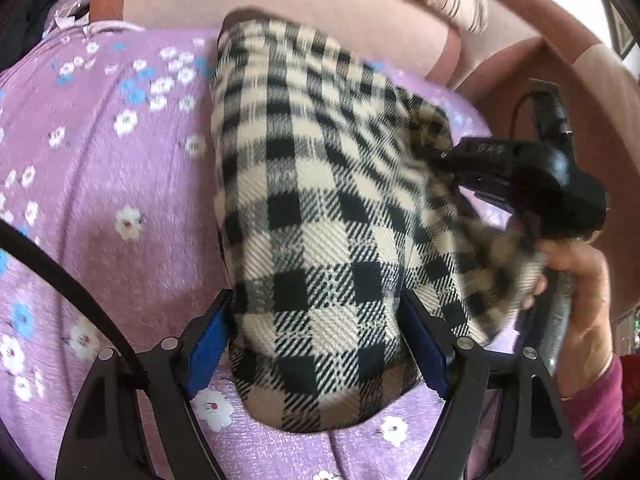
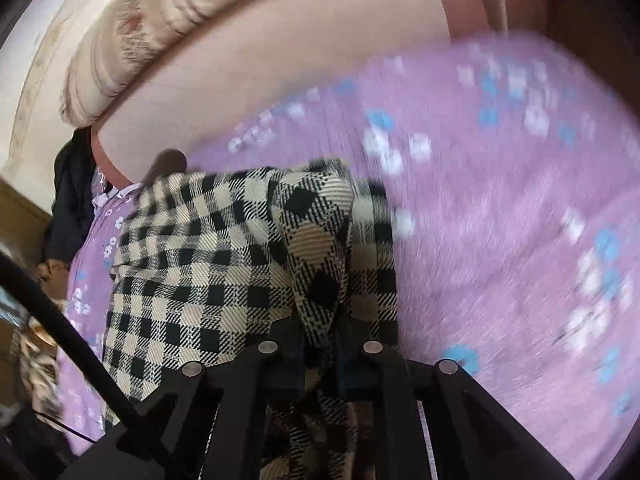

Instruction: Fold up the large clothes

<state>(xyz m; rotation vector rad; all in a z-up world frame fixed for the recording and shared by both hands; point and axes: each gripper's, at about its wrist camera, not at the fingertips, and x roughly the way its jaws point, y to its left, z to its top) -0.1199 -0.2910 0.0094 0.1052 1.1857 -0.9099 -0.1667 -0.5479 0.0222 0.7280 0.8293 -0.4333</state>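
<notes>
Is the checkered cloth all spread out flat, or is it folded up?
Folded, not flat. The checkered cloth lies doubled in a narrow bundle with rounded edges on the purple flowery sheet; the right tongs pinch a raised fold.

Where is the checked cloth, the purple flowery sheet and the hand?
Checked cloth (image 1: 320,216): left wrist view, on its middle squares.
Purple flowery sheet (image 1: 120,152): left wrist view, on a bare purple patch.
Hand (image 1: 580,292): left wrist view, on its back, by the handle.
</notes>
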